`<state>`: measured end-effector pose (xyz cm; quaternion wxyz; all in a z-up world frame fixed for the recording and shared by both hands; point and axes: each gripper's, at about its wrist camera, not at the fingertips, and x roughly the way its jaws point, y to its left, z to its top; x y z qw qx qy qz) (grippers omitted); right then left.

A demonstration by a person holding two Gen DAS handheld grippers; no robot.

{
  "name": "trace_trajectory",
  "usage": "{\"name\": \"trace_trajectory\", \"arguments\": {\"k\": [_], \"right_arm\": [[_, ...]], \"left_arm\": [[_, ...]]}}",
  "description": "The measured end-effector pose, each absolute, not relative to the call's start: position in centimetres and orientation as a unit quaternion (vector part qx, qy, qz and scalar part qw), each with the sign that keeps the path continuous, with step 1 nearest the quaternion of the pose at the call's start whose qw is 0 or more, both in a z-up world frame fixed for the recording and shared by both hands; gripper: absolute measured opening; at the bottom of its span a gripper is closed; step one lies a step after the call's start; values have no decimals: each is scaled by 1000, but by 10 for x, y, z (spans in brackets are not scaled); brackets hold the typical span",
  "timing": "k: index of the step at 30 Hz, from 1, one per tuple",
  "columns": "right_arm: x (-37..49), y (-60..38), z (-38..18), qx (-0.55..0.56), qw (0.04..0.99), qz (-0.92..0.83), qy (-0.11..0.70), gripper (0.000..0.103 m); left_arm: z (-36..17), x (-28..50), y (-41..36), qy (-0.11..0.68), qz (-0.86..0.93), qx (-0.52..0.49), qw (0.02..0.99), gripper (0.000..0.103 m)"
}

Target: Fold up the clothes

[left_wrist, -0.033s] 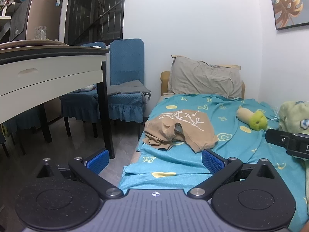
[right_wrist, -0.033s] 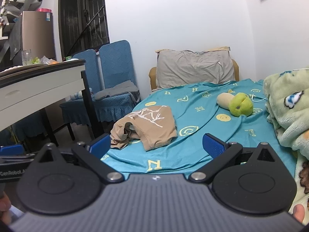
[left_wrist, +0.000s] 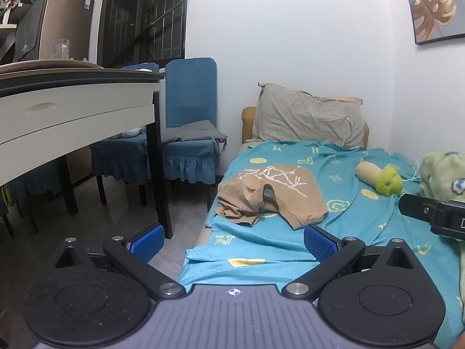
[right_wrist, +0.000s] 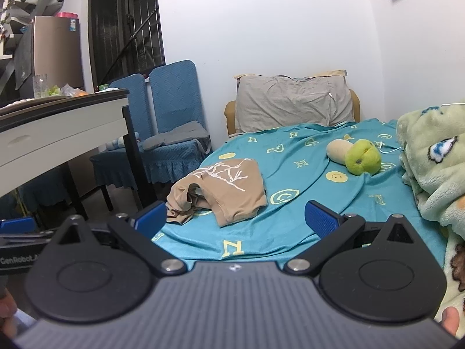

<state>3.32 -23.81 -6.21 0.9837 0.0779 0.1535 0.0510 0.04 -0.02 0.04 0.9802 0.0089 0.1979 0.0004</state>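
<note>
Left wrist view: my left gripper (left_wrist: 232,237) is spread wide, nothing between the blue pads (left_wrist: 319,242), hanging over the near edge of the bed. The tan T-shirt (left_wrist: 271,192) lies crumpled on the teal bedsheet (left_wrist: 343,224), near the bed's left edge, white branch print up, one part bunched toward the floor side. It sits just ahead of my pads, not touching them. Behind it: a grey pillow (left_wrist: 308,122) against the wall, a green-and-beige plush toy (left_wrist: 380,176) to the right, well apart from the shirt. My right gripper's body (left_wrist: 433,213) pokes in at the right edge. Left of the bed: a white table (left_wrist: 72,116) and blue-covered chairs (left_wrist: 189,133). Right wrist view: my right gripper (right_wrist: 235,218) is likewise fully released, empty, above the sheet's near end. T-shirt (right_wrist: 223,190) is ahead and left of centre, close to my left pad (right_wrist: 151,218), no contact. Plush toy (right_wrist: 356,155) is further back right; a pale green fleece blanket (right_wrist: 433,160) is piled along the right edge. Pillow (right_wrist: 293,103) at the head. Left gripper (right_wrist: 17,232) is partly visible at far left, beside the table (right_wrist: 58,128).
</note>
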Motion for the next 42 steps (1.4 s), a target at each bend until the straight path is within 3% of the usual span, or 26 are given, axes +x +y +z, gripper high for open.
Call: {"name": "trace_trajectory", "arguments": {"k": [25, 27, 29, 30, 32, 33, 42], "right_arm": [[30, -227, -59, 73, 987, 29, 142, 102], [30, -227, -60, 77, 986, 30, 141, 96], [30, -228, -61, 77, 987, 24, 142, 64], [30, -228, -61, 77, 987, 21, 142, 62], [28, -228, -61, 77, 987, 15, 140, 39], [28, -228, -60, 77, 987, 12, 140, 34], [29, -230, -54, 102, 983, 12, 153, 30]], "left_arm": [[-9, 0, -2, 190, 4, 13, 982, 103], [-9, 0, -3, 190, 3, 13, 982, 103], [-9, 0, -4, 188, 0, 14, 982, 103], [-8, -1, -4, 187, -1, 14, 982, 103], [-8, -1, -5, 187, -2, 14, 982, 103], [-8, -1, -5, 187, -3, 13, 982, 103], [-7, 4, -3, 192, -4, 5, 981, 103]]}}
